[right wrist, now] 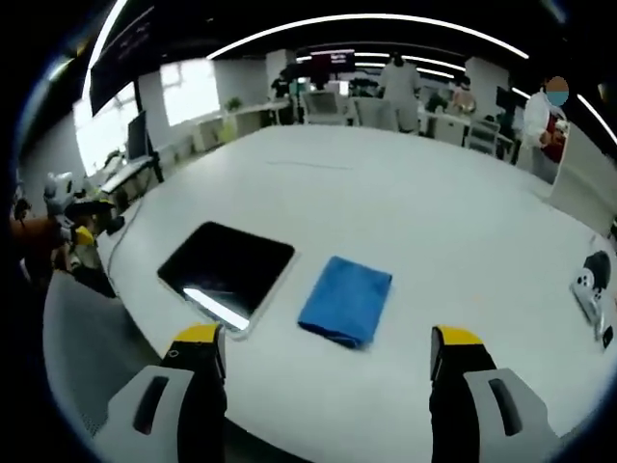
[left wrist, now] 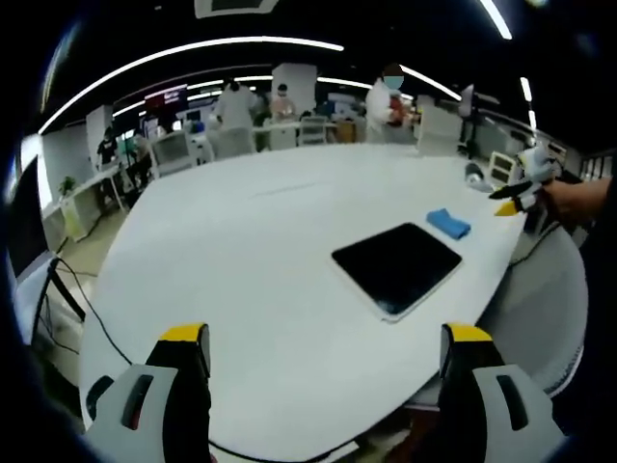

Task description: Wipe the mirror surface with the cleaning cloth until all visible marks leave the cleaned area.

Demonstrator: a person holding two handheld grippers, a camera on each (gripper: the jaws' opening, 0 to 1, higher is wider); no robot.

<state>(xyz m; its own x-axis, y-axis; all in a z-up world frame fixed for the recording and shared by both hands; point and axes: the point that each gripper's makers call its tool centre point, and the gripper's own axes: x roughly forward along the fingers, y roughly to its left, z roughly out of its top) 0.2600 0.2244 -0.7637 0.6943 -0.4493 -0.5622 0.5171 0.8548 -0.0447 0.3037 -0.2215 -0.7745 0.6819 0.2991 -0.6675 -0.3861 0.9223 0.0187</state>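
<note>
Large white round-edged table (left wrist: 280, 251) spans both views; its near rim runs just beyond the jaw tips in each. On it lies a flat dark rectangular mirror with a pale border (left wrist: 397, 267): in the left gripper view it sits ahead of the jaws, nearer the right jaw's side, and well apart from the tips; in the right gripper view the same mirror (right wrist: 228, 267) lies just ahead of the left jaw, close to the table rim, with a bright strip of reflected light along its near edge. A folded blue cleaning cloth (right wrist: 345, 299) rests flat on the table just beside the mirror, between the two jaw lines in the right gripper view and a little ahead of the tips; the gap between cloth and mirror is narrow, not touching as far as visible. In the left gripper view the cloth (left wrist: 448, 223) sits beyond the mirror's far corner. Left gripper (left wrist: 326, 340): yellow-tipped jaws spread wide, nothing between them, held over the near table edge. Right gripper (right wrist: 324, 338): jaws likewise spread wide and empty, also seen at the far right of the left gripper view (left wrist: 514, 197), held by a hand. Small grey-white objects (right wrist: 590, 282) lie on the table off beyond the right jaw; identity unclear.
</note>
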